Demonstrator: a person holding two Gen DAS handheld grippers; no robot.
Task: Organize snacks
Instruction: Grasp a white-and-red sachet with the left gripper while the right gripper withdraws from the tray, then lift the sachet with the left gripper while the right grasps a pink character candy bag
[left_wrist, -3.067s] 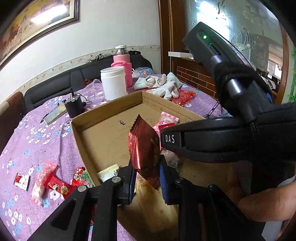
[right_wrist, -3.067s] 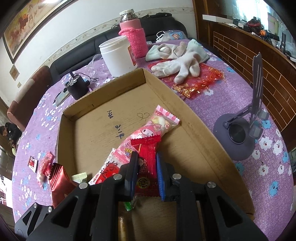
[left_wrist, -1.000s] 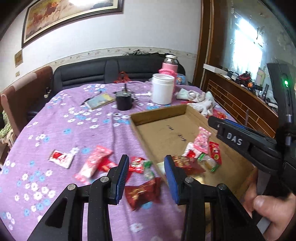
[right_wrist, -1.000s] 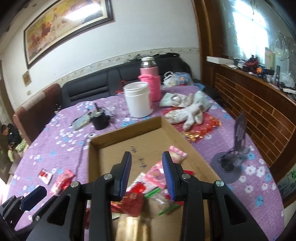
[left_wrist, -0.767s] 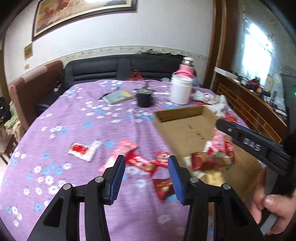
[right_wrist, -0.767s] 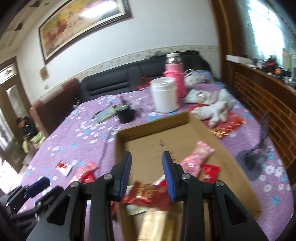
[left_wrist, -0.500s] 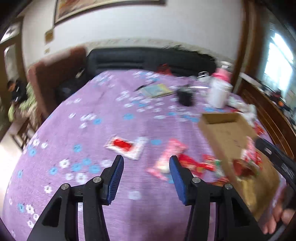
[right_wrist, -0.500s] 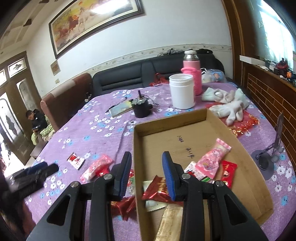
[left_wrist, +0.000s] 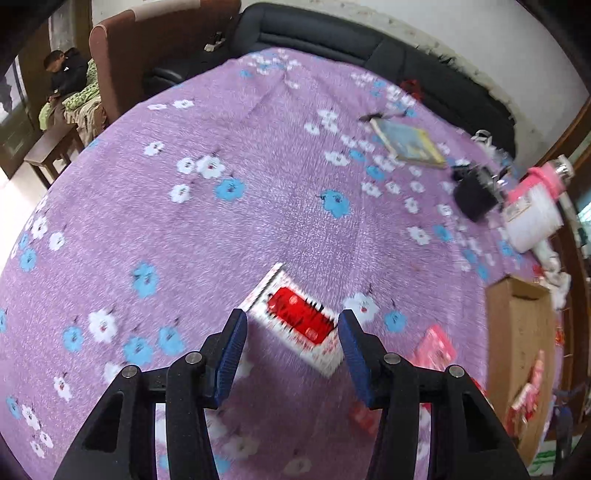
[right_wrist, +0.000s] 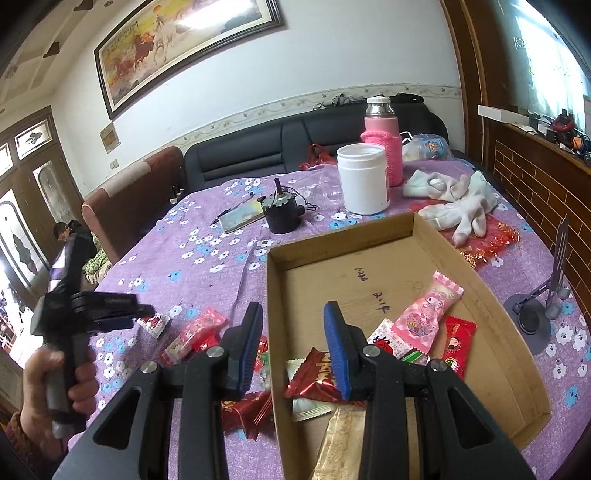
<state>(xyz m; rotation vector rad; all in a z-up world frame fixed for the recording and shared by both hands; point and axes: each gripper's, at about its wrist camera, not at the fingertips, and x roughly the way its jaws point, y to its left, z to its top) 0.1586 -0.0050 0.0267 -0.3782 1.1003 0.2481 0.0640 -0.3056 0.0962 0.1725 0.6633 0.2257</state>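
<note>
A white and red snack packet (left_wrist: 299, 321) lies flat on the purple flowered cloth. My left gripper (left_wrist: 291, 354) points steeply down at it, open, the packet between its blue pads (left_wrist: 232, 350) and untouched. The right wrist view shows that gripper (right_wrist: 146, 316) at the left, held by a hand (right_wrist: 59, 384), over the same packet (right_wrist: 155, 323). My right gripper (right_wrist: 293, 347) hangs open and empty above the left wall of the cardboard box (right_wrist: 491, 295). In the box lie a pink packet (right_wrist: 424, 314), a red one (right_wrist: 456, 345) and a red foil one (right_wrist: 317, 380).
More packets lie on the cloth left of the box: a pink-red one (right_wrist: 195, 334) and a red foil one (right_wrist: 247, 410). Behind the box stand a black motor (right_wrist: 282, 214), a white jar (right_wrist: 364, 179) and a pink thermos (right_wrist: 382, 147). White gloves (right_wrist: 461, 206) and a phone stand (right_wrist: 535, 306) are at the right.
My left gripper let go of the dark red foil packet, swung left away from the box, tipped down over the white and red packet and widened. The right gripper drew back slightly.
</note>
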